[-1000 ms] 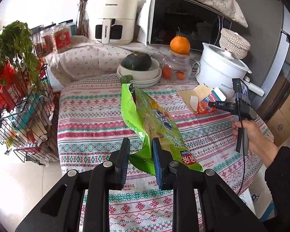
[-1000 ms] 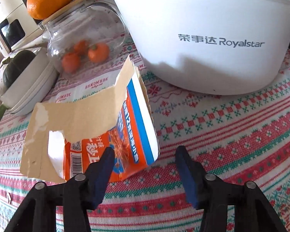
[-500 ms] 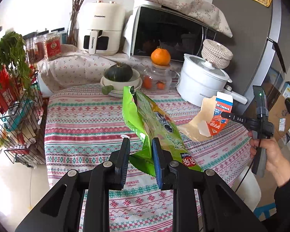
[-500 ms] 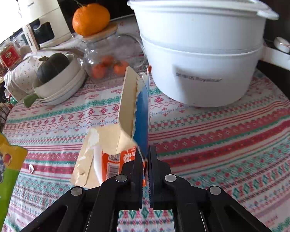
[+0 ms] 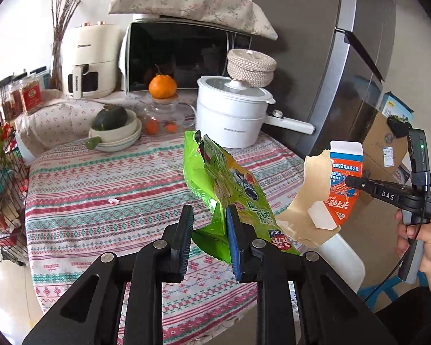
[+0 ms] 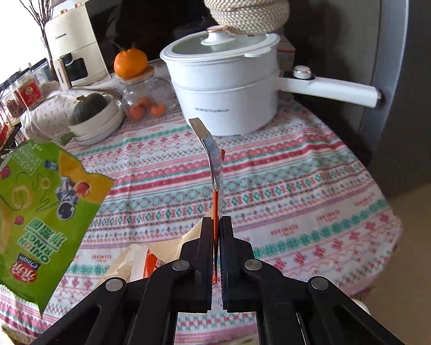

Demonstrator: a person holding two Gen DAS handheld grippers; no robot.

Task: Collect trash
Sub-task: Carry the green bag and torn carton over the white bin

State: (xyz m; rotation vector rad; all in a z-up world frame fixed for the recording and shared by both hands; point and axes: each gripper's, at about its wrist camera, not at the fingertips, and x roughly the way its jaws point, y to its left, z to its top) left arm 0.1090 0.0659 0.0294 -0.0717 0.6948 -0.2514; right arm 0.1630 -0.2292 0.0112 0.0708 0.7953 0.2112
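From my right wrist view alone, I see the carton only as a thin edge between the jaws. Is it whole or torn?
Observer: Torn. In the left wrist view, the orange and blue carton in the right gripper has a brown flap peeled open and hanging below it.
Operator: And the green bag at my left, what holds it?
Observer: The left gripper has its jaws shut on the lower end of the green snack bag and holds it up above the tablecloth.
Operator: Does any trash lie on the table?
Observer: One small white scrap lies on the tablecloth, left of the bag. Your view does not show it.
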